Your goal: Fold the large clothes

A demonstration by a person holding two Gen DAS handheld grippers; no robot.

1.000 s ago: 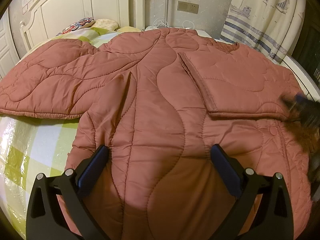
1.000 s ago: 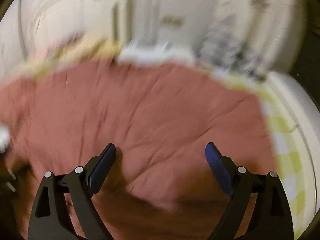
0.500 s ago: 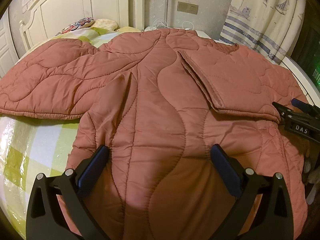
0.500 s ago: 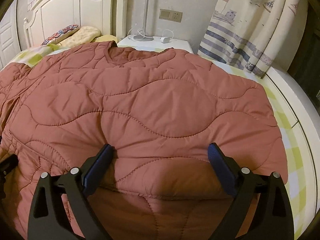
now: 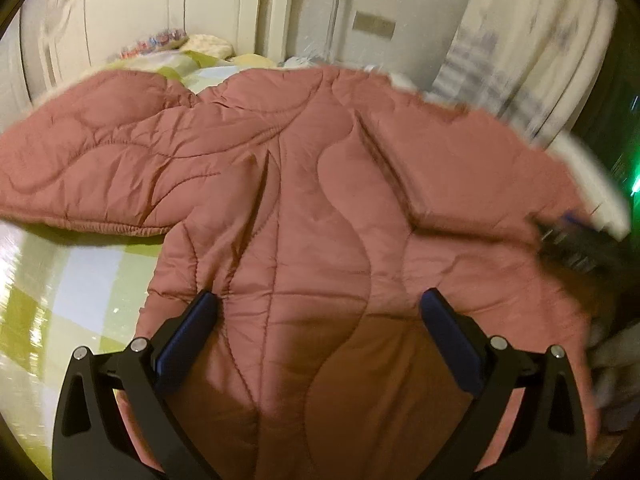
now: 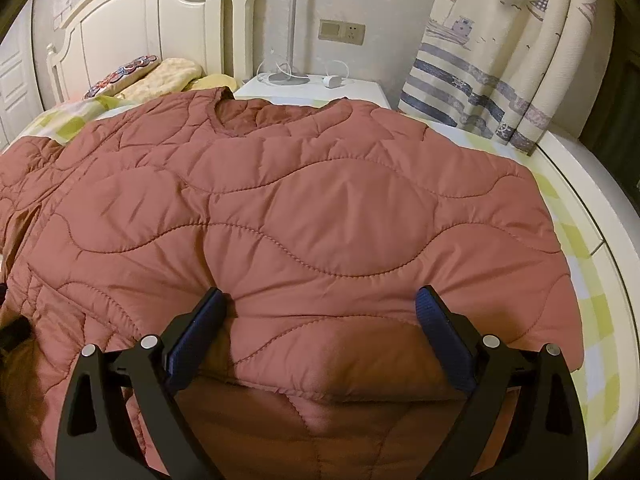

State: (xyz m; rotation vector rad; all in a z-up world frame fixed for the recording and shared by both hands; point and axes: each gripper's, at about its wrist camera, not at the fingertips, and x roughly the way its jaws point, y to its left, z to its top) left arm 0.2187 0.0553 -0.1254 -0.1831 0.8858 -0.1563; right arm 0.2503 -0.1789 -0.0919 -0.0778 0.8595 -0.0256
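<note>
A large rust-pink quilted jacket [image 5: 304, 200] lies spread on the bed, back up. Its left sleeve [image 5: 92, 164] stretches out to the left. Its right sleeve [image 5: 480, 176] is folded in over the body. My left gripper [image 5: 320, 312] is open, its jaws wide apart just above the jacket's lower body. In the right wrist view my right gripper [image 6: 320, 308] is open over the folded right side of the jacket [image 6: 320, 208]. The right gripper shows blurred at the right edge of the left wrist view [image 5: 576, 240].
The bed has a yellow-green checked sheet [image 5: 60, 292] and a white headboard [image 6: 132, 28]. Pillows [image 6: 160, 76] lie at its head. A white nightstand [image 6: 316, 88] with a lamp base stands behind. A striped curtain [image 6: 500, 60] hangs at the right.
The left wrist view has shifted and blurred slightly, so the left gripper is moving. The right gripper has settled lower over the folded right side. Both stay open.
</note>
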